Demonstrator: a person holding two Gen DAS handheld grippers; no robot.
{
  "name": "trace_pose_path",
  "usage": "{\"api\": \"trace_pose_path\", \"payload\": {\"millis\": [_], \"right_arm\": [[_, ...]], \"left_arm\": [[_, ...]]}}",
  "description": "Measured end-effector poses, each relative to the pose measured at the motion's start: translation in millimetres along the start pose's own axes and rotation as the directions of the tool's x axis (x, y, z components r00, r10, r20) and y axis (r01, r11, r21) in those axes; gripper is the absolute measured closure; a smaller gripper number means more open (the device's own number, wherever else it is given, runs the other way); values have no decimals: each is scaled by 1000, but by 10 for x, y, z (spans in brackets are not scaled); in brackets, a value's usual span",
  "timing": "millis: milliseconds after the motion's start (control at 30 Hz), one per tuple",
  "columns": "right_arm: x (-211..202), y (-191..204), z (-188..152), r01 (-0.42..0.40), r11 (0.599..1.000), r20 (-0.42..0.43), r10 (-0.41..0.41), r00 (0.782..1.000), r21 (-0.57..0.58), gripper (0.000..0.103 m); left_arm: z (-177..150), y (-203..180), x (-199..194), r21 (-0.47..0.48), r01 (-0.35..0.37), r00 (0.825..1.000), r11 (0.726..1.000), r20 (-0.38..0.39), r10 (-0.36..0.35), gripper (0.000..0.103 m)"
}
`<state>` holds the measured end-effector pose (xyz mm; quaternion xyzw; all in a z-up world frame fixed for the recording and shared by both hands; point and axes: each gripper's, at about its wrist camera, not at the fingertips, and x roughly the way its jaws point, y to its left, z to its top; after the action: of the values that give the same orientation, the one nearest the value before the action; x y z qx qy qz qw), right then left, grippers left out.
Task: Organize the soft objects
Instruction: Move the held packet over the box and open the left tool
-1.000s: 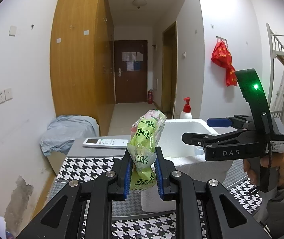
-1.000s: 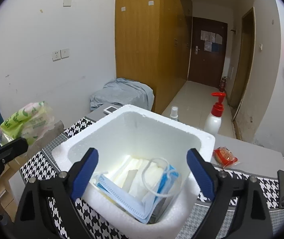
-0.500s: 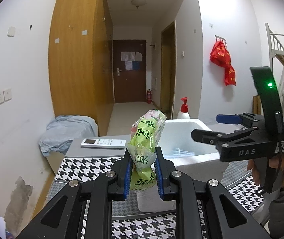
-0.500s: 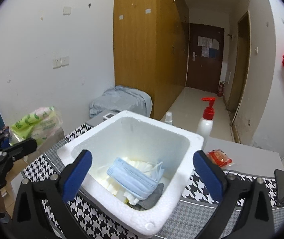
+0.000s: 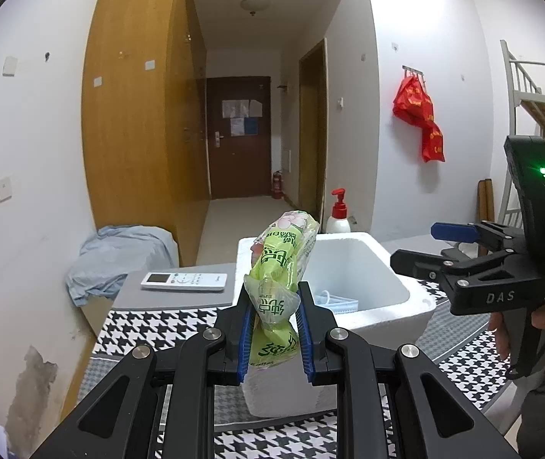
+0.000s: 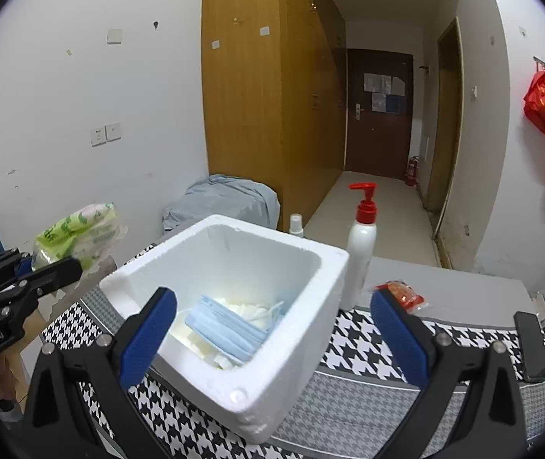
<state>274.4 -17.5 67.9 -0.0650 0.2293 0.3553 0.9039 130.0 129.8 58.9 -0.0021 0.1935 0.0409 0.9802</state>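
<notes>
Sitting on the checked cloth (image 6: 353, 394) is a white foam box (image 6: 295, 348) with its top open. Inside it lies a blue face mask (image 6: 226, 329) on top of some white soft things (image 6: 249, 310). In the right wrist view the box is just in front of the right gripper (image 6: 268, 329), a little toward its left finger. That gripper's jaws have just been opening and now stand wide apart, with nothing pinched between them; the box is only seen past them.

The left gripper (image 5: 274, 329) is squeezed tight on a green tissue pack (image 5: 278, 279). The blue pads (image 5: 245, 338) press on the lower part of the pack from both sides. The pack stands tall between the fingers. Its long side runs up and away from the gripper, and its top leans a little to the right, toward the box. The pack is up in the air, in front of the near left corner of the box.

A white bottle with a red pump (image 6: 362, 244) stands just behind the box, and a red snack packet (image 6: 402, 292) lies on the table beside the right gripper's right finger. A white remote (image 5: 184, 281) lies flat beyond the left gripper, to the left of the box.
</notes>
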Motion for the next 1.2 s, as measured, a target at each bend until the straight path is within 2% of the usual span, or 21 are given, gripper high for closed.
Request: {"api": "trace_pose_path", "payload": {"millis": [767,1200], "right_arm": [[-399,-427,-281,69,993,17,-71,997,95,0],[-527,-648,-441,93,987,12,-95,995,134,0]], "left_arm": [[135,-326,317,41,96,995,995,-12,-96,81],[160,-474,499,42,94,995,995,-28,-93,81]]}}
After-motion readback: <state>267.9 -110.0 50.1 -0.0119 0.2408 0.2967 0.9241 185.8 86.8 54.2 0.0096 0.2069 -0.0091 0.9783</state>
